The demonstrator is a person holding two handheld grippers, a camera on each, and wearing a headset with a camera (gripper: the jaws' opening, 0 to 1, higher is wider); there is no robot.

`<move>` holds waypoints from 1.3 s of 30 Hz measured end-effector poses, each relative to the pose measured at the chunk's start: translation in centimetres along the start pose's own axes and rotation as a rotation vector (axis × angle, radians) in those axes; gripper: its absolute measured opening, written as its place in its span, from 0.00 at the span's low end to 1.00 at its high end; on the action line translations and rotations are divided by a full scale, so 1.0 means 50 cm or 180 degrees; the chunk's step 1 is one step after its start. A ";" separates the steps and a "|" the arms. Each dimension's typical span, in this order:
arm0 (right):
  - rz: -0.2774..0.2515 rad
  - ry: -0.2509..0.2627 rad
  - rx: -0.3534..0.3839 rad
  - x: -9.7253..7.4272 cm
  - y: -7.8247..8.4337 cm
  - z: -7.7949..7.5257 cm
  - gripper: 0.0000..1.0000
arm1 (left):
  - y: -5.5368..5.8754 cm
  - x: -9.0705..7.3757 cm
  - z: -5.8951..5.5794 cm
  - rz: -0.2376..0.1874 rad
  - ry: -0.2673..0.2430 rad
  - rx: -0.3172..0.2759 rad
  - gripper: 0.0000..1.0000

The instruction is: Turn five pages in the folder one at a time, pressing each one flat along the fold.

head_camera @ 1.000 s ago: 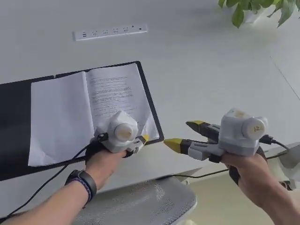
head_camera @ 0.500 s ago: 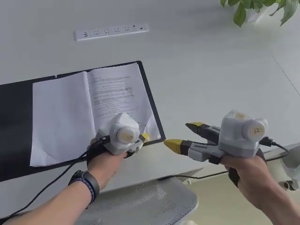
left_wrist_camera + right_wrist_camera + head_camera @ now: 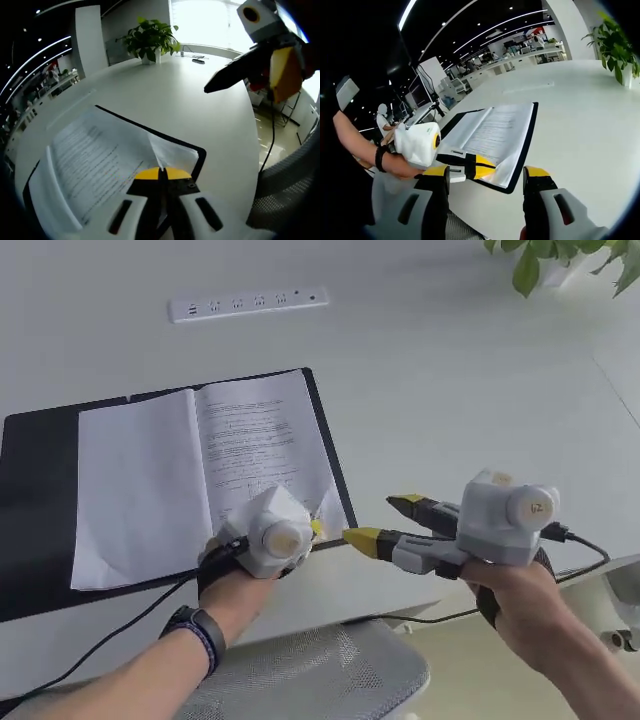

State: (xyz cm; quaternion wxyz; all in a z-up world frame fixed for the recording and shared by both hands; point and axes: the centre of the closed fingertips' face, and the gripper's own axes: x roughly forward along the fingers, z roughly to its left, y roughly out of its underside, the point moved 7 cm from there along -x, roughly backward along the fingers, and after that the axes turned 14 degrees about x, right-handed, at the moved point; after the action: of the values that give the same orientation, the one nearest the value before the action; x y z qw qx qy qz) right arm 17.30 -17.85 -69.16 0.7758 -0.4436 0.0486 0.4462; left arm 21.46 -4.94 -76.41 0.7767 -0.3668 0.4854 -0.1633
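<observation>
White counter [image 3: 450,390] runs across the whole head view, with an open-plan office dim behind it in the right gripper view. On its near left part lies the black folder [image 3: 40,500], opened flat, its right edge not far from the counter's near edge. Below that edge shows the grey mesh back of a chair [image 3: 300,680]. Inside the folder a blank sheet [image 3: 140,490] lies on the left of the fold and the printed page [image 3: 260,450] on the right. The left gripper [image 3: 316,530] sits at the printed page's near right corner; in the left gripper view its yellow-tipped fingers [image 3: 150,174] are clenched together on that corner, which curls up off the folder. The right gripper [image 3: 385,520] hangs just right of the folder, over the counter's near edge, its fingers released and spread apart, touching nothing. A white power strip [image 3: 248,304] lies at the far side of the counter, well apart from the folder, and a potted plant [image 3: 570,260] stands at the far right corner. A dark wristband [image 3: 200,625] circles the left wrist.
</observation>
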 end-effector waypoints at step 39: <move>0.0175 -0.0281 0.0377 0.149 -0.023 -0.027 0.49 | 0.017 -0.015 0.023 -0.0317 0.0109 -0.1105 0.00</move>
State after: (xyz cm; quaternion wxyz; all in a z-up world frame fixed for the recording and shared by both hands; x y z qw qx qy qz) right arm 23.02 -14.27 -72.73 0.7895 -0.3753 0.0528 0.4829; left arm 22.01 -3.44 -76.28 0.6843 -0.5161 0.5006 -0.1214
